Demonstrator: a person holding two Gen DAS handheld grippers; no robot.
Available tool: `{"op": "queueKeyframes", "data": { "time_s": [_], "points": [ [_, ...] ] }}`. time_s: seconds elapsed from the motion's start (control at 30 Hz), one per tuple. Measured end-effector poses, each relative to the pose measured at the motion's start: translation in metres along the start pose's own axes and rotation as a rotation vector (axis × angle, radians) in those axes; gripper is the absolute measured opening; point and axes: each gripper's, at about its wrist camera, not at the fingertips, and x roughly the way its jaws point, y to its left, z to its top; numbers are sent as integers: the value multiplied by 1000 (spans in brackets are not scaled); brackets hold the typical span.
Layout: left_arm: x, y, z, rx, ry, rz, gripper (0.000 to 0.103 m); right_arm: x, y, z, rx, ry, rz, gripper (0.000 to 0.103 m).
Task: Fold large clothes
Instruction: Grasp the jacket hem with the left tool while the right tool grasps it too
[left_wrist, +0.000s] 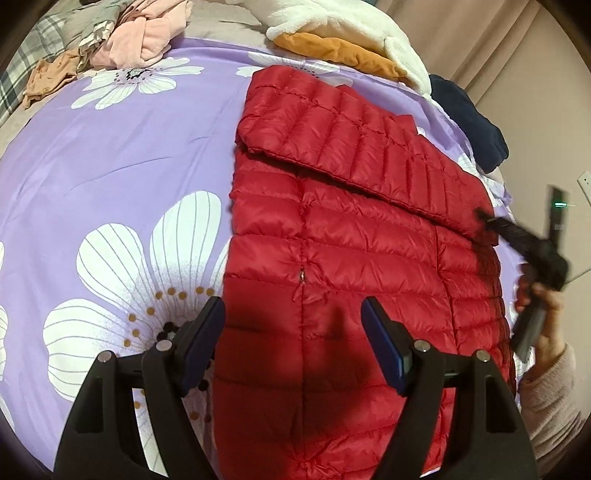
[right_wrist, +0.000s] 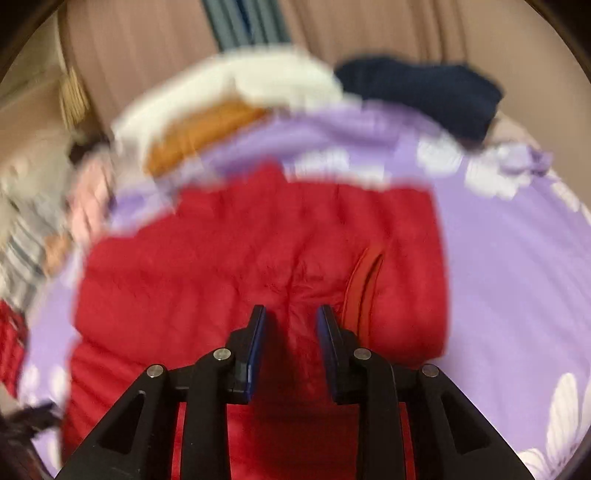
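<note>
red jacket (left_wrist: 332, 229): glossy quilted cloth | bedsheet (left_wrist: 110, 166): smooth, probably matt cloth

- A red quilted jacket (left_wrist: 332, 236), stitched in horizontal bands, is seen laid on the bedsheet (left_wrist: 122, 158); its colour is matched in the blurred right wrist view (right_wrist: 258, 251).
- The bedsheet is coloured lilac and printed with large white flowers, whose petals are lined in grey and whose centres are dotted in ochre.
- Beyond the jacket's far edge, a white fleece garment (left_wrist: 354, 26) is shown over a mustard-orange one (left_wrist: 332, 51).
- To the jacket's far right, a navy garment (left_wrist: 469, 122) is seen.
- Far left of the jacket, a pale pink garment (left_wrist: 147, 37) and grey checked fabric (left_wrist: 33, 48) are piled.
- Black frames and blue pads are borne by the left gripper (left_wrist: 293, 314) and right gripper (right_wrist: 291, 314).
</note>
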Motion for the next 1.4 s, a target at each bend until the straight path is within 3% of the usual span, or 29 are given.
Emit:
{"op": "queueKeyframes", "data": {
  "time_s": [0.1,0.23,0.3,0.37,0.43,0.57,0.77,0.87,1.2,1.3,1.4],
  "points": [
    [-2,2,-2,-7,5,4,76,7,-8,2,17,32,12,27],
    [-8,10,-9,-41,6,-6,76,-32,-15,1,74,2,112,28],
    [-11,15,-14,-73,7,-23,76,-56,-25,-9,110,-18,168,42],
    [-15,20,-19,-105,8,-44,76,-72,-32,-23,143,-16,196,49],
    [-18,27,-25,-141,11,-75,78,-84,-43,-42,171,-3,213,49],
    [-20,37,-38,-197,23,-118,80,-99,-67,-85,208,30,166,49],
    [-6,45,-57,-263,62,-206,83,-103,-82,-128,291,92,227,49],
    [-7,41,-60,-264,42,-231,91,-102,-80,-140,323,104,290,49],
    [-14,32,-88,-284,95,-403,90,-107,-77,-170,414,168,519,49],
    [-16,29,-99,-301,117,-466,90,-112,-72,-176,414,176,541,49],
    [-18,24,-105,-303,124,-476,87,-114,-71,-178,415,177,542,49]
  ]
}}
